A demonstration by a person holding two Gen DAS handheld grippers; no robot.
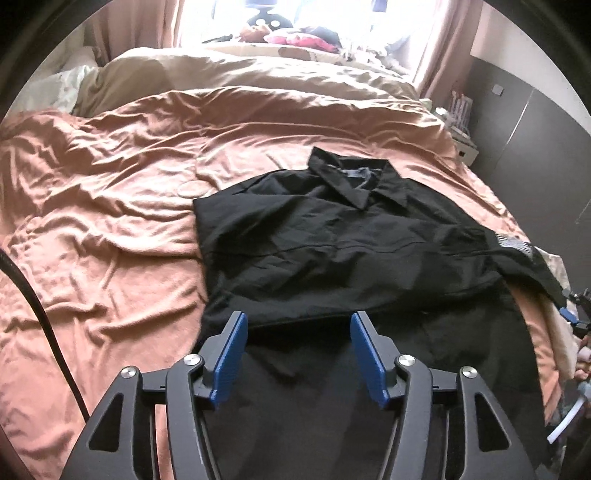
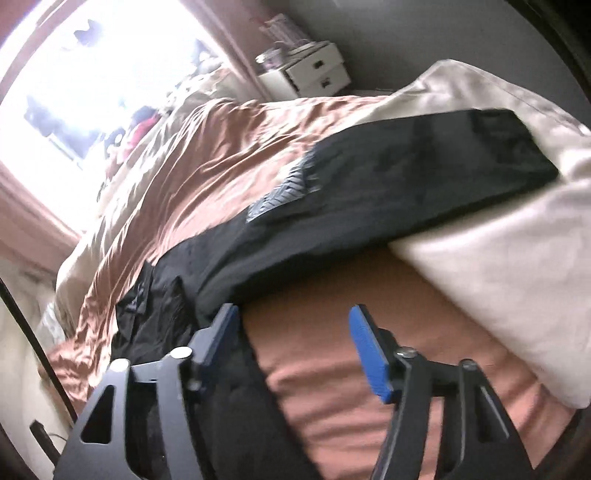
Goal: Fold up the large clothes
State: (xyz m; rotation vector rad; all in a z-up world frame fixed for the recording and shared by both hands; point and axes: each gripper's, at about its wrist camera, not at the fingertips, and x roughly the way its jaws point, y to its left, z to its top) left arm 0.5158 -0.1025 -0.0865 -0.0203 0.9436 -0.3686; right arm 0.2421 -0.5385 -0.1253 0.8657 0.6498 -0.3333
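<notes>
A black collared shirt (image 1: 332,240) lies on the orange bedspread (image 1: 103,192), collar (image 1: 343,181) toward the far side, one side folded over the body. Its right sleeve (image 1: 532,266) hangs toward the bed's right edge. My left gripper (image 1: 297,321) is open and empty, just above the shirt's near hem. In the right wrist view the sleeve (image 2: 388,184) drapes over a cream quilt (image 2: 498,251). My right gripper (image 2: 293,314) is open and empty at the bed's side, its left finger close by the shirt's edge; the view is blurred.
Cream pillows and quilt (image 1: 258,74) lie at the head of the bed below a bright window with plush toys (image 1: 266,29). A white drawer unit (image 2: 314,74) stands by the bed. A grey wardrobe (image 1: 524,110) is on the right. A black cable (image 1: 37,302) runs at the left.
</notes>
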